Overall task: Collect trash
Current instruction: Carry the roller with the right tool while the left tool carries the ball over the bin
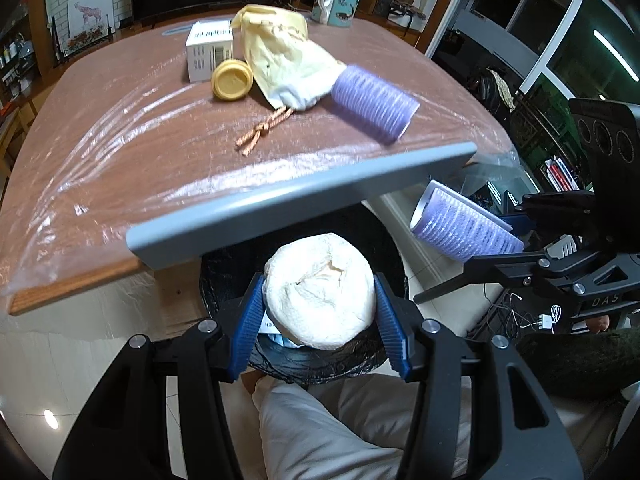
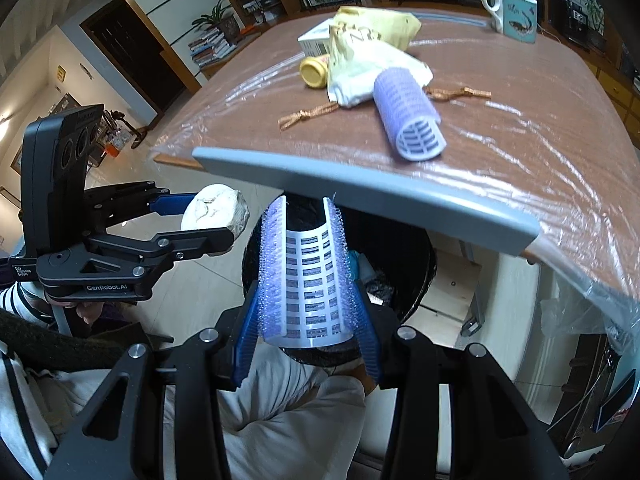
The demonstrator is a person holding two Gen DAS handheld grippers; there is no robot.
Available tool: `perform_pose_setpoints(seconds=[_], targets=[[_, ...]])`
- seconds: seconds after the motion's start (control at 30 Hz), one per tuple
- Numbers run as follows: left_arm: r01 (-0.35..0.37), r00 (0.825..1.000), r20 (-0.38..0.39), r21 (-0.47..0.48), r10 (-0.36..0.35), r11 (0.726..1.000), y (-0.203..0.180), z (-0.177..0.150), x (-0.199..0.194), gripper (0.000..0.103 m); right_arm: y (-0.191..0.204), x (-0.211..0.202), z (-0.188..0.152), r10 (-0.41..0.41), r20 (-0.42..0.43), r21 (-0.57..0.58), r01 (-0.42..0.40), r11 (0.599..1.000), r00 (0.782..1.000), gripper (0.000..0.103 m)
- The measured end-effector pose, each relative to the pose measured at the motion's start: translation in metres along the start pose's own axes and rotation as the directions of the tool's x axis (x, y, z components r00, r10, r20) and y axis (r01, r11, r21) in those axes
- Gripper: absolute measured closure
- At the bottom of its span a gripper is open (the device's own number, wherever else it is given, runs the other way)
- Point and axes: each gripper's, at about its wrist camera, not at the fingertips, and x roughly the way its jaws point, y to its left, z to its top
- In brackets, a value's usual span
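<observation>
My left gripper (image 1: 320, 312) is shut on a crumpled white paper ball (image 1: 320, 288), held just above a black-lined trash bin (image 1: 304, 368) below the table's edge. My right gripper (image 2: 308, 304) is shut on a purple hair roller (image 2: 306, 280), split open along its length, over the same bin (image 2: 404, 276). From the left wrist view that roller (image 1: 464, 228) and the right gripper hang to the right; from the right wrist view the paper ball (image 2: 214, 212) and the left gripper hang to the left. A second purple roller (image 1: 374, 98) lies on the table.
The brown table (image 1: 120, 128) under clear plastic film has a grey strip (image 1: 300, 204) along its near edge. On it lie a yellow cloth bag (image 1: 280, 52), a yellow lid (image 1: 232, 80), a white box (image 1: 210, 50), an orange cord (image 1: 260, 130) and a mug (image 1: 338, 2). A person's light trousers (image 1: 340, 432) show below.
</observation>
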Motion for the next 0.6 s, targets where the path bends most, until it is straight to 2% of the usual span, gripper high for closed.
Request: perform_pose_setpoints(seconds=[0.6], targets=[[-0.036, 0.997, -0.066, 0.000, 0.036, 0.999, -0.002, -0.016, 0.031, 0.049, -0.009, 0.030, -0.010, -0.011, -0.088, -0.016, 0.009, 1.000, 0.996, 0.060]])
